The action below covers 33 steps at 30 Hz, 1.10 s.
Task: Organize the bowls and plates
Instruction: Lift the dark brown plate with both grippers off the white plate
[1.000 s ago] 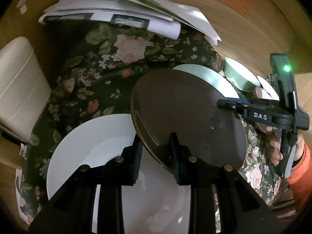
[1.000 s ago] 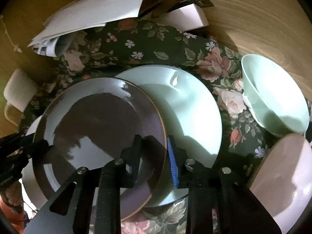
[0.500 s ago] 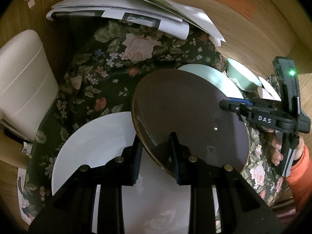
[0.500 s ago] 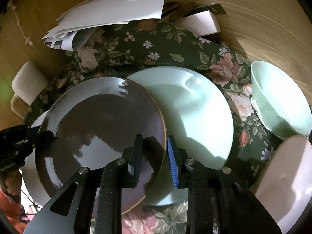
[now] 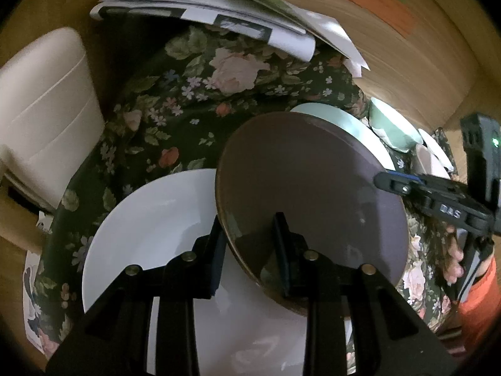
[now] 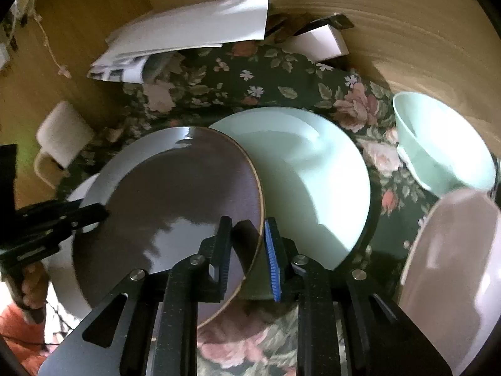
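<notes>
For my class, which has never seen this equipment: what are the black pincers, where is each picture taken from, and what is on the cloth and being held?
No robot here: a person holds a two-finger pincer in each hand, each with a camera looking along its fingers. One picture is from the left gripper, the other from the right gripper. Both are clamped on opposite edges of the brown plate, held between a white plate and a pale green plate. The right one's jaws have just been closing on its rim. On the floral cloth also sit a green bowl and a pinkish dish.
</notes>
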Available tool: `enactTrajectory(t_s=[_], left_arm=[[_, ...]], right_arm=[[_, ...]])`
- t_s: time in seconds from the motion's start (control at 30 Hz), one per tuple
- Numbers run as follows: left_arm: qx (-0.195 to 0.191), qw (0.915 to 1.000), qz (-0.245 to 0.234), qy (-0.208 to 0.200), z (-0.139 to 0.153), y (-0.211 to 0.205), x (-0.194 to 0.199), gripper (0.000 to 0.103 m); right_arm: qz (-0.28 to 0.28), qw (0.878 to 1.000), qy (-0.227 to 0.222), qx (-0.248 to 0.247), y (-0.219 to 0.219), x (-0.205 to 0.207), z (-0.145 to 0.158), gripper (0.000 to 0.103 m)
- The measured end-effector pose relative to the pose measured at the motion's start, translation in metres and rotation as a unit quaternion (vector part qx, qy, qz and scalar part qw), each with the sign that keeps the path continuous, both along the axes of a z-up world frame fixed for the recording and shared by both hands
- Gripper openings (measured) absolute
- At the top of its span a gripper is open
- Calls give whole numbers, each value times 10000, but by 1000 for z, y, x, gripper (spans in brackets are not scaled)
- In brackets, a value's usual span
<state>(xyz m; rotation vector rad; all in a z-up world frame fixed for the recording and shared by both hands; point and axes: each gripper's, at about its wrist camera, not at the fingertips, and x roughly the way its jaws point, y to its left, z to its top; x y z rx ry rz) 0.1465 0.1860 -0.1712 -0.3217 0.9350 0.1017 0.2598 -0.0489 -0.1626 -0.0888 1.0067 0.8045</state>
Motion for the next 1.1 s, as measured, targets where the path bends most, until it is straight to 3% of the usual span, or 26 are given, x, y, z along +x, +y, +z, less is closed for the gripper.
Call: enactTrajectory(t_s=[0.2,0.4,1.1], left_arm=[[-74,10000,12,60,-3,6,0,31],[114,9999,-31,-2,-5,4,0,31],[54,9997,-174,-186,14,-44,-20,31]], right_arm=[[33,9999,-147,-3,-5,-13,-1,18],[2,9990,359,265,-5,0,-9,21],[-585,9970,-7,510,-52,-31,21,18]])
